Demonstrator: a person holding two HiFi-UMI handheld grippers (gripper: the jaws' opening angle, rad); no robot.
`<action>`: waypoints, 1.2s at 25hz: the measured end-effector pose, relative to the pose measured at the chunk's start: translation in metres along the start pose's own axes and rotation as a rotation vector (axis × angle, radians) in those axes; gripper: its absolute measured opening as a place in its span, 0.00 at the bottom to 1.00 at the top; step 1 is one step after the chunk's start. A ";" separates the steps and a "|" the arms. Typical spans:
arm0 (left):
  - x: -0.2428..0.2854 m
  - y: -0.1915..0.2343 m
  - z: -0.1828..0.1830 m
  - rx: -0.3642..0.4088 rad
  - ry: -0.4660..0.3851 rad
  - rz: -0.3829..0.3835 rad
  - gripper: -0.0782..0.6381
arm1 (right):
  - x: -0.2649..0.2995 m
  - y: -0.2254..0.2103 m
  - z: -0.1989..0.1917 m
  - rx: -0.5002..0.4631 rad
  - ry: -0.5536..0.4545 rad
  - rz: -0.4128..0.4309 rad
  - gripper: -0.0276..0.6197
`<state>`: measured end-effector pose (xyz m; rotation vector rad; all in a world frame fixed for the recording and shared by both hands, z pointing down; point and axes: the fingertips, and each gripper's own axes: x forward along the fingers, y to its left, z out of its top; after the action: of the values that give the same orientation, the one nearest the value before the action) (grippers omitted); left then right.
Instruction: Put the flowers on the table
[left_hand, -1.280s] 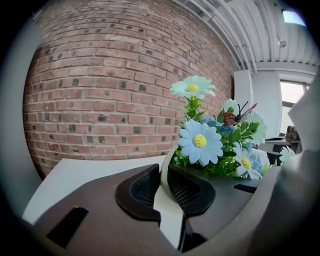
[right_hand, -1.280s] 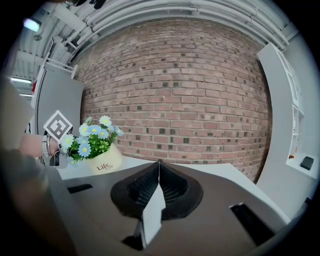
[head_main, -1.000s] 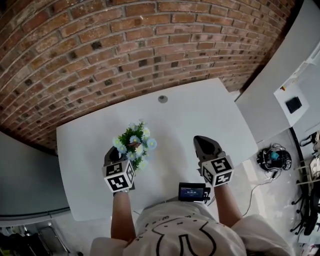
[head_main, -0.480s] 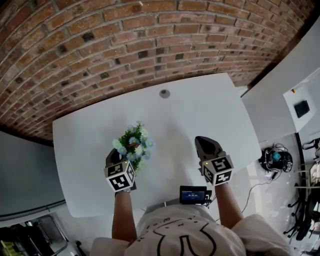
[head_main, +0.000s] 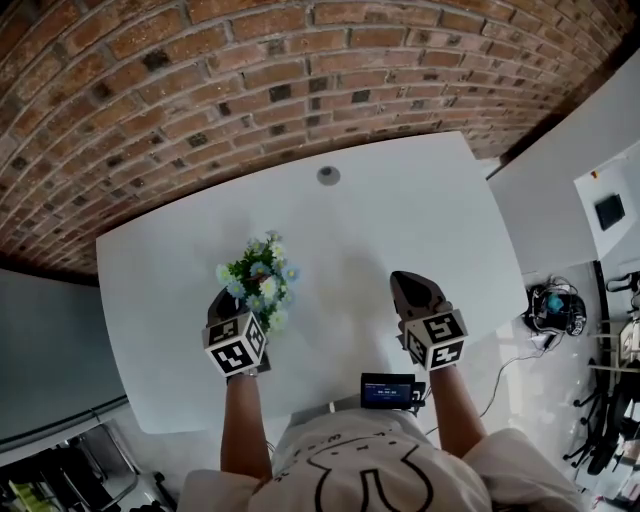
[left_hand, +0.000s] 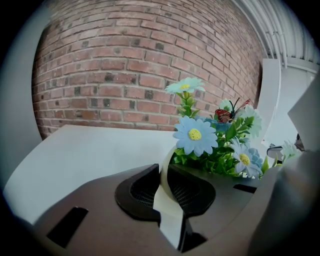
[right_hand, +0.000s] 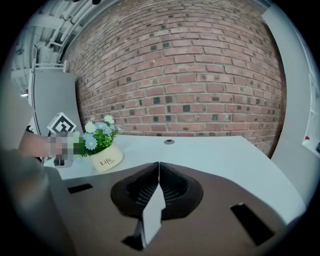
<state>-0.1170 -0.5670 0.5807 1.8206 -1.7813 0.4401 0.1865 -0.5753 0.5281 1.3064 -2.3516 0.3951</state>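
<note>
The flowers are a small bunch of blue and white daisies with green leaves in a cream pot. My left gripper is shut on the pot's rim, which shows as a cream edge between the jaws, with the blooms just beyond. The pot is tilted and low over the left half of the white table; I cannot tell whether it touches. My right gripper hangs over the table's near right part. In the right gripper view, its jaws are shut with nothing between them.
A round grey cap sits in the tabletop near the far edge by the brick wall. A small black device with a screen is at the near edge. White panels and cables on the floor lie to the right.
The left gripper with the pot has drifted a little to the left and toward the person. The right gripper has barely moved.
</note>
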 end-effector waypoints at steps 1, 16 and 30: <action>0.001 0.000 0.000 0.002 0.001 0.001 0.19 | 0.000 0.000 -0.001 0.001 0.002 0.001 0.06; 0.003 0.002 0.002 0.009 0.029 0.017 0.21 | -0.009 0.003 0.011 -0.010 -0.027 -0.015 0.06; -0.047 0.020 0.038 -0.038 -0.090 0.029 0.28 | -0.023 0.017 0.059 -0.068 -0.134 0.012 0.06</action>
<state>-0.1452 -0.5507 0.5257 1.8160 -1.8660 0.3372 0.1695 -0.5752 0.4648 1.3245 -2.4603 0.2352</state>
